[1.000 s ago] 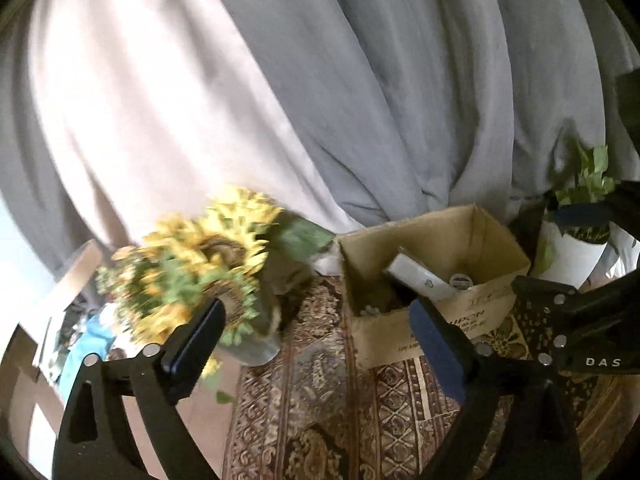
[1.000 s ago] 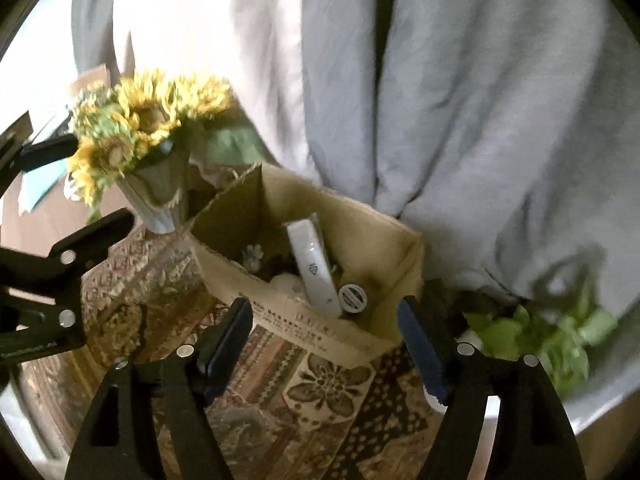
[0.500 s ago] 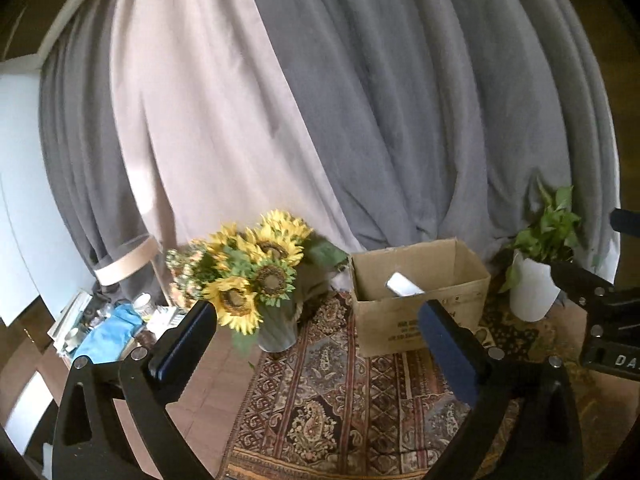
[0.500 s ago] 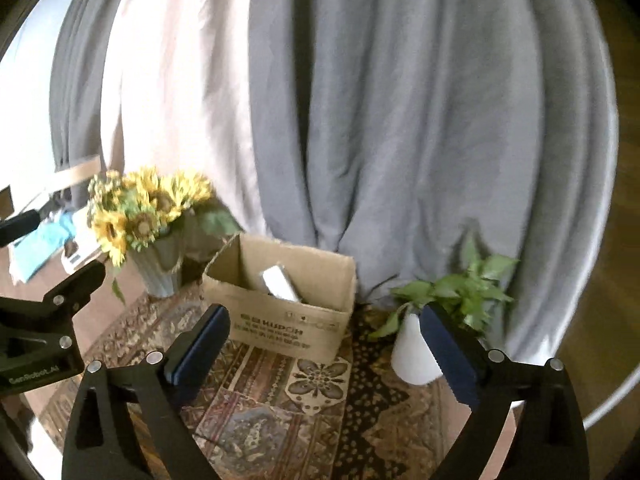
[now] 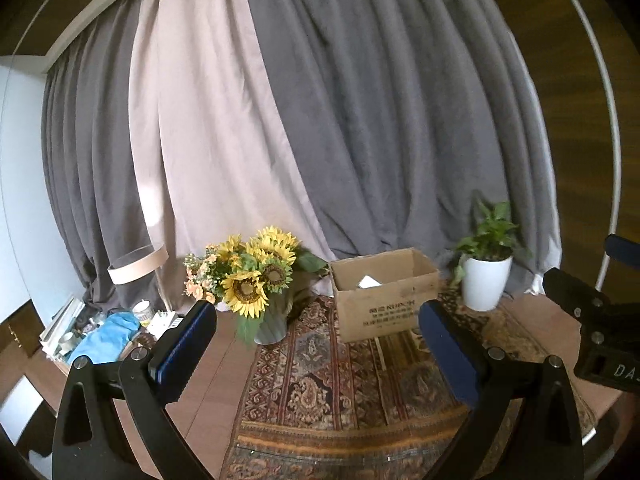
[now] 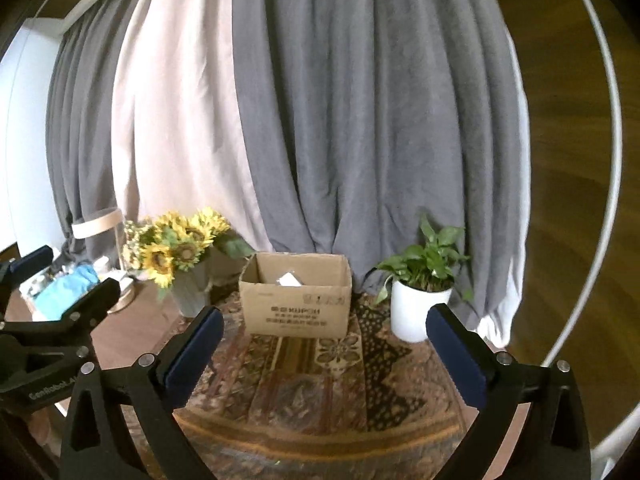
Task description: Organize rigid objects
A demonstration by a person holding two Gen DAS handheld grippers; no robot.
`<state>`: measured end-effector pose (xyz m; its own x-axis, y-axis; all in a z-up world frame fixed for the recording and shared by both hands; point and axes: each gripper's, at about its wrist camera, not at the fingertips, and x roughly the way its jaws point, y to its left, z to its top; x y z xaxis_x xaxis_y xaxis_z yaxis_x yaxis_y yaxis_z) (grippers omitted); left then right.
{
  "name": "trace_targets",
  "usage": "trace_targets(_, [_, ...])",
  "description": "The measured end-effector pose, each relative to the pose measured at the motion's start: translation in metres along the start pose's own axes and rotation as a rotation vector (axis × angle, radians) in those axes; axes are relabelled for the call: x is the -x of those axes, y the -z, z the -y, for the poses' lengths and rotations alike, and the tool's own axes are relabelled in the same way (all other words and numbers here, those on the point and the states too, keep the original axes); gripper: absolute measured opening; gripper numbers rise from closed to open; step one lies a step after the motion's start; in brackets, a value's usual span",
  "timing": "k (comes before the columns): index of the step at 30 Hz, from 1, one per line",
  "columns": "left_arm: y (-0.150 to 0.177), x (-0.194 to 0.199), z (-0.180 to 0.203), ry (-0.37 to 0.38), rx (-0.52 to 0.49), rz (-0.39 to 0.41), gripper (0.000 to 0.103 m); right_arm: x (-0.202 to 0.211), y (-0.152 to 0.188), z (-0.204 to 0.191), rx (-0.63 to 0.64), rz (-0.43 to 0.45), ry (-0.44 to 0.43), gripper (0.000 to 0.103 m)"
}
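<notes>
An open cardboard box [image 5: 386, 308] stands on a patterned rug [image 5: 320, 380] at the back, in front of the curtains. A white object [image 5: 369, 281] pokes up inside it; the rest of its contents are hidden. The box also shows in the right wrist view [image 6: 296, 312] with the white object [image 6: 289, 279]. My left gripper [image 5: 316, 320] is open and empty, well back from the box. My right gripper [image 6: 324, 322] is open and empty, also well back, and appears at the right edge of the left wrist view [image 5: 600, 320].
A vase of sunflowers [image 5: 256, 280] stands left of the box. A white potted plant [image 5: 486, 276] stands right of it. Cluttered items with a blue cloth [image 5: 108, 334] lie far left. Grey and beige curtains [image 5: 320, 120] hang behind.
Both grippers have pulled far back and up from the box, which now looks small and distant. Both stayed open and empty.
</notes>
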<state>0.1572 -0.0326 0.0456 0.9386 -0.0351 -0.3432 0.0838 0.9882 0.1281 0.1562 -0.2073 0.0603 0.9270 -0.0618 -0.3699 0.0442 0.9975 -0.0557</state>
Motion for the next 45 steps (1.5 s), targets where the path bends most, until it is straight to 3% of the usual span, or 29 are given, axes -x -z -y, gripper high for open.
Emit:
trace_targets(7, [0.014, 0.051, -0.007, 0.037, -0.009, 0.020, 0.103, 0.061, 0.019, -0.013, -0.031, 0.006, 0.071, 0.103])
trace_targets(15, [0.025, 0.095, -0.008, 0.055, -0.002, 0.035, 0.103, 0.109, 0.034, -0.017, -0.050, 0.019, 0.084, 0.103])
trace_targets(32, [0.037, 0.171, 0.005, 0.050, 0.031, 0.050, 0.103, 0.186, 0.050, -0.006, -0.053, 0.055, 0.065, 0.103])
trace_targets(45, [0.045, 0.204, 0.003, 0.026, 0.037, 0.069, 0.103, 0.222, 0.060, -0.007, -0.036, 0.067, 0.057, 0.103])
